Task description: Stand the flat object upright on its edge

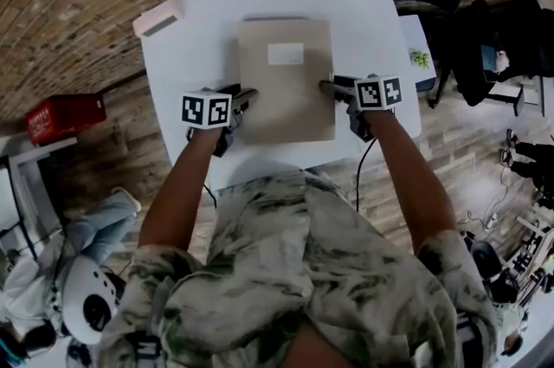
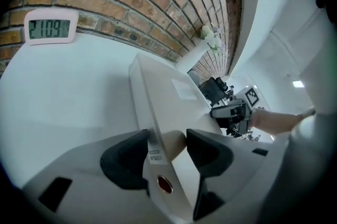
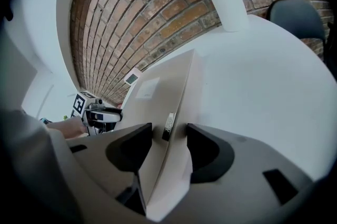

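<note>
Box [image 1: 286, 102] flat on desk [image 1: 186, 46], a tool at each side edge
Left tool [image 2: 166, 150] open, jaws astride the left edge, not clamping; box looks stiff, light, smooth, likely slippery, so grip mid-edge on both sides; right tool [image 3: 168, 146] open too, astride the right edge.

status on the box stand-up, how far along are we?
Done: both grippers are placed, the left gripper straddling the beige box's left edge and the right gripper its right edge. In hand: neither is clamped, and both sets of jaws stand open around the edges. Left: the box lies flat on the white table, label face up, so gripping it, tipping it onto an edge and letting go are all to do.
</note>
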Available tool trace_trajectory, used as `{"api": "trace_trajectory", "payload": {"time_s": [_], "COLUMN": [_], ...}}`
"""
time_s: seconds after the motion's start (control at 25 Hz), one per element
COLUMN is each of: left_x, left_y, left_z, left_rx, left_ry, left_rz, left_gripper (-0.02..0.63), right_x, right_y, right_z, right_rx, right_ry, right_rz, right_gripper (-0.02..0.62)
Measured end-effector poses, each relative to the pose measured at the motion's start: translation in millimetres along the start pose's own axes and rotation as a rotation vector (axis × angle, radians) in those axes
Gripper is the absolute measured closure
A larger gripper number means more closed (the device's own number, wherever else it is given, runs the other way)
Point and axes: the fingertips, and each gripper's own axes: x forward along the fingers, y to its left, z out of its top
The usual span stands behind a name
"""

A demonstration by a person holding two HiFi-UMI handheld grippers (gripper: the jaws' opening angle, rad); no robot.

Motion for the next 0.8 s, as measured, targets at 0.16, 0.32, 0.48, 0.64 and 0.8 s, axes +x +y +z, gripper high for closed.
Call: {"api": "trace_trajectory", "payload": {"time_s": [0.16,0.32,0.48,0.64,0.8], "left_x": [-0.1,-2.4,-7.7,-17.5,-31.6], "left_y": [-1.9,-5.6,-9.6,-17.6,-25.6], "left_z": [0.3,-0.8,0.2,8.0,24.4], "left_rx": [0.003,0.005,0.02,0.05,0.092], "left_ry": [0.002,-0.003,-0.016,-0.044,-0.09], "left_rz": [0.016,0.03,0.037,0.054,0.08], "left_gripper": [0.382,0.383,0.383,0.385,0.387], "right_x": [-1.8,-4.8,-9.4,-18.1,-27.9], "right_y": [0.1,1.8,7.0,16.5,28.7], "right_z": [0.1,2.7,3.7,11.8,28.6], "right_rx": [-0.005,-0.032,-0.053,-0.104,-0.168], "right_ry": [0.005,0.006,0.003,-0.017,-0.054], "right_rz": [0.001,-0.016,-0.014,-0.011,-0.01], "right_gripper": [0.38,0.393,0.396,0.399,0.402]}}
